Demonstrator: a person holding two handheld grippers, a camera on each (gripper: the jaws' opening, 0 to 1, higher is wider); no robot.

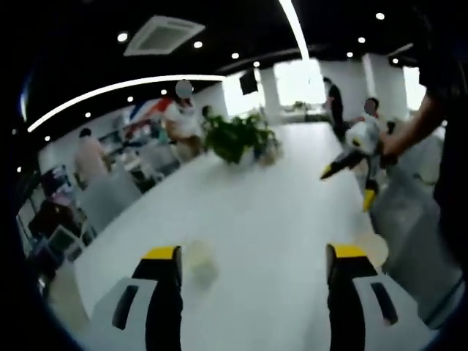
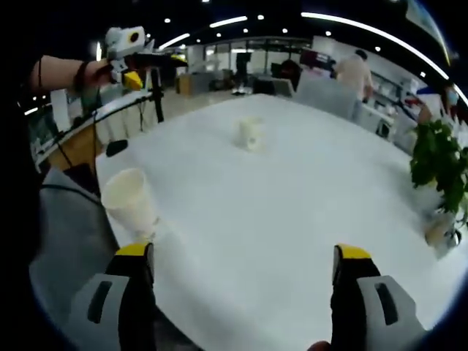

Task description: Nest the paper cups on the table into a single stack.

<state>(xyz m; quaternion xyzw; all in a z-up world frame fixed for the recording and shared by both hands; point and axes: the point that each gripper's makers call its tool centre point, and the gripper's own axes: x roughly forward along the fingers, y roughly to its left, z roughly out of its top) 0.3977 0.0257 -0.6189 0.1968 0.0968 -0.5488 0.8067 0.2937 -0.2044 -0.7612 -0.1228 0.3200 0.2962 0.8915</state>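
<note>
A white paper cup (image 1: pixel 201 263) stands upright on the white table (image 1: pixel 270 212), just right of my left gripper's left jaw. A second cup (image 1: pixel 374 248) sits by the table's right edge, beyond the right jaw. My left gripper (image 1: pixel 254 253) is open with nothing in it. The right gripper (image 1: pixel 349 185) hovers above the table's right side, held by a hand. In the right gripper view, one cup (image 2: pixel 130 201) stands near the table edge ahead of the left jaw, and the other cup (image 2: pixel 250 134) stands farther off. My right gripper (image 2: pixel 243 251) is open and holds nothing.
A potted green plant (image 1: pixel 235 137) stands mid-table, and the same plant (image 2: pixel 439 164) appears at the right of the right gripper view. Chairs (image 1: pixel 110 197) line the table's sides. People stand in the office behind. A tripod (image 2: pixel 150 88) stands off the table.
</note>
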